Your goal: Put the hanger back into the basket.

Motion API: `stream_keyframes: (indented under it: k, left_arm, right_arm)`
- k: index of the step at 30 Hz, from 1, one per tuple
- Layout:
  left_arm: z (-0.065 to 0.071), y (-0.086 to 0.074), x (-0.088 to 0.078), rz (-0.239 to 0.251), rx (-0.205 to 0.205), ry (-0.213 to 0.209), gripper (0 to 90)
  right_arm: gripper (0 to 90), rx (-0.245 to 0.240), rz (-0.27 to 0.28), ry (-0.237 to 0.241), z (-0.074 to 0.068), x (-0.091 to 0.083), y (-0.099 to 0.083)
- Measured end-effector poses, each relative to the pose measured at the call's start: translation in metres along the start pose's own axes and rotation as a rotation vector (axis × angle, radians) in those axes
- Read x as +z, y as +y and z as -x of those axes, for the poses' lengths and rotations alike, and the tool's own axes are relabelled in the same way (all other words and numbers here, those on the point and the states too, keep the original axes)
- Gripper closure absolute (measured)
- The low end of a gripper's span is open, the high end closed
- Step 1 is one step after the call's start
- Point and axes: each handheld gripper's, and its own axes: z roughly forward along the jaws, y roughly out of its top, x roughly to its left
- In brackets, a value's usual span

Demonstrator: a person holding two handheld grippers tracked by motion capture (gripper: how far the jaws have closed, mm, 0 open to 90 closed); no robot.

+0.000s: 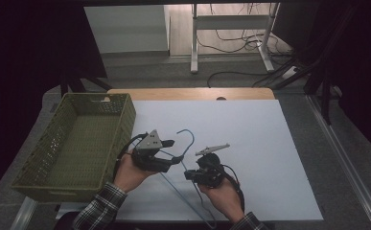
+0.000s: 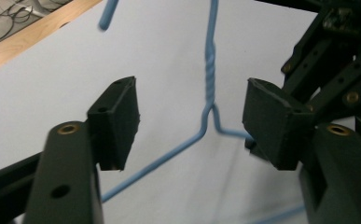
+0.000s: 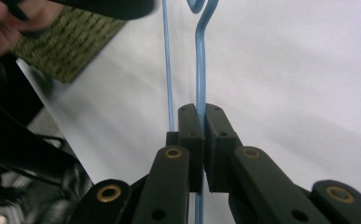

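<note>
Over the white table (image 1: 250, 143), the right gripper (image 3: 200, 122) has its fingers clamped on the thin blue wire coat hanger (image 1: 187, 165), probably to carry it alone toward the green woven plastic basket (image 1: 34, 163), since the left gripper (image 2: 192, 119) has fingers apart around its twisted neck.

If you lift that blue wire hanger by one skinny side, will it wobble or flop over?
Probably a little wobble, not a flop. The hanger is thin bare wire, so it looks light and a bit springy. The right tongs pinch just one strand, so it might swing or twist in the grip. Smooth wire may also slip. The left tongs stand open around its twisted neck.
</note>
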Motion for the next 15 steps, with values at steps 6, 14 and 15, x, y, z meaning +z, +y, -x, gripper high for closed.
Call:
stream_keyframes:
  k: [6, 14, 15]
  left_arm:
    - [0.001, 0.001, -0.01, -0.032, -0.005, -0.008, 25.4]
    - [0.005, 0.0, -0.014, -0.13, 0.002, -0.037, 17.6]
    - [0.006, 0.0, -0.014, -0.145, 0.002, -0.046, 16.4]
  right_arm:
    - [87.1, -0.084, -0.033, -0.029, 0.007, -0.016, 0.003]
    - [87.2, -0.202, -0.057, -0.065, 0.015, -0.046, 0.005]
    - [87.2, -0.219, -0.06, -0.065, 0.016, -0.05, 0.005]
